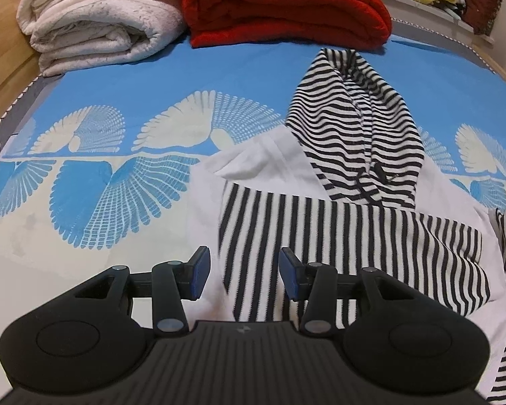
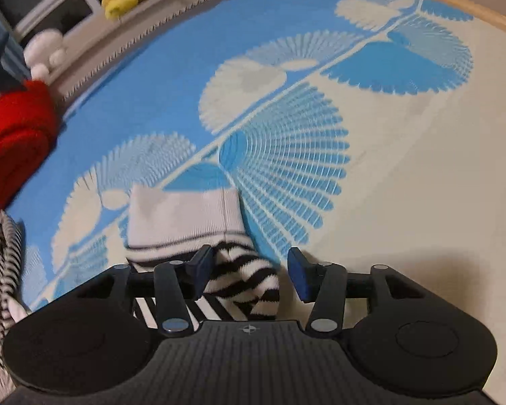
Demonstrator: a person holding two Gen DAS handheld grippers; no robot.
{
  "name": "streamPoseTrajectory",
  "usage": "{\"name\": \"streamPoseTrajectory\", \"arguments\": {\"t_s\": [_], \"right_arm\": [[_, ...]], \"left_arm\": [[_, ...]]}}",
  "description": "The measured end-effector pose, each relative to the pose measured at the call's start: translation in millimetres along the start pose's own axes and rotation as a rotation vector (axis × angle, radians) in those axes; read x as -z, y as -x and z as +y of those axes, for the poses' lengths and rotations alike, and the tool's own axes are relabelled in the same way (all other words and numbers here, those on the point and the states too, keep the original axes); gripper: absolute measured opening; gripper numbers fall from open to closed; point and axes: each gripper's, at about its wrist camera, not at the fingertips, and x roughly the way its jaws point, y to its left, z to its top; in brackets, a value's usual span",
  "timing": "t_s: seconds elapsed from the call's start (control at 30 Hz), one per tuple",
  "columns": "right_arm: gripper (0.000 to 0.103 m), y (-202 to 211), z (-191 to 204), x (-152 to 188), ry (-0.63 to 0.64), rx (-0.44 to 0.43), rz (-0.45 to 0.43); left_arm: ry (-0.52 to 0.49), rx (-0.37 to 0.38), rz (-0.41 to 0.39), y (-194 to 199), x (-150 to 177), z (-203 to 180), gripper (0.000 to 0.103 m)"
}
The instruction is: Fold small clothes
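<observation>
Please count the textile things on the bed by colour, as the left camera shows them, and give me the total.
Black-and-white striped: 1, the hooded garment
Red: 1, the folded red blanket
Off-white: 1, the folded pale blanket
Total: 3, all lying on the blue patterned bed cover

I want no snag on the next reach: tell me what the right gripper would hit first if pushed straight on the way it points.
Probably the striped sleeve lying between the open fingers of the right gripper, with its white cuff just beyond. Past that comes the blue bedsheet. Depth is hard to judge.
</observation>
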Motion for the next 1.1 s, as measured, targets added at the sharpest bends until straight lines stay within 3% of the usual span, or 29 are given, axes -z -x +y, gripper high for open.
{"name": "streamPoseTrajectory", "arguments": {"t_s": [0.03, 0.07, 0.13, 0.23, 0.27, 0.37, 0.5, 0.57, 0.67, 0.77, 0.8, 0.87, 0.9, 0.97, 1.1], "right_arm": [[0.012, 0, 4, 1, 0.019, -0.002, -0.005], [0.007, 5, 5, 2, 0.030, -0.011, -0.018], [0.006, 17, 11, -2, 0.024, -0.084, -0.069], [0.006, 41, 3, -10, -0.117, -0.336, -0.137], [0.006, 45, 2, -10, -0.135, -0.359, -0.151], [0.006, 49, 5, -7, -0.119, -0.333, -0.137], [0.006, 71, 32, -1, -0.150, -0.199, -0.193], [0.006, 96, 78, 11, -0.042, -0.234, -0.234], [0.006, 140, 165, 49, 0.226, -0.414, -0.289], [0.012, 162, 245, 110, 0.448, -0.659, -0.182], [0.014, 162, 268, 136, 0.509, -0.729, -0.096], [0.028, 156, 300, 179, 0.606, -0.794, 0.060], [0.028, 151, 313, 201, 0.663, -0.800, 0.146], [0.028, 150, 325, 225, 0.731, -0.759, 0.220], [0.030, 162, 321, 213, 0.719, -0.605, 0.213]], "left_arm": [[0.006, 0.000, -0.002, 0, -1, 3, 0.050], [0.011, -0.001, -0.004, 1, -1, 5, 0.050], [0.020, -0.005, -0.005, 1, -2, 10, 0.050], [0.026, -0.003, -0.011, 5, -2, 14, 0.050], [0.025, -0.002, -0.013, 6, -2, 15, 0.050], [0.020, 0.003, -0.017, 10, 0, 14, 0.050], [0.032, 0.001, -0.028, 15, 0, 18, 0.050], [0.049, -0.008, -0.034, 17, -1, 22, 0.050], [0.081, -0.020, -0.033, 18, -2, 31, 0.050], [0.099, -0.018, -0.030, 20, -2, 38, 0.050], [0.108, -0.014, -0.028, 21, -2, 41, 0.050], [0.127, -0.001, -0.027, 23, -3, 46, 0.050], [0.135, 0.006, -0.027, 24, -3, 49, 0.050], [0.149, 0.021, -0.027, 26, -3, 54, 0.051], [0.158, 0.074, -0.013, 26, -3, 58, 0.051]]}}
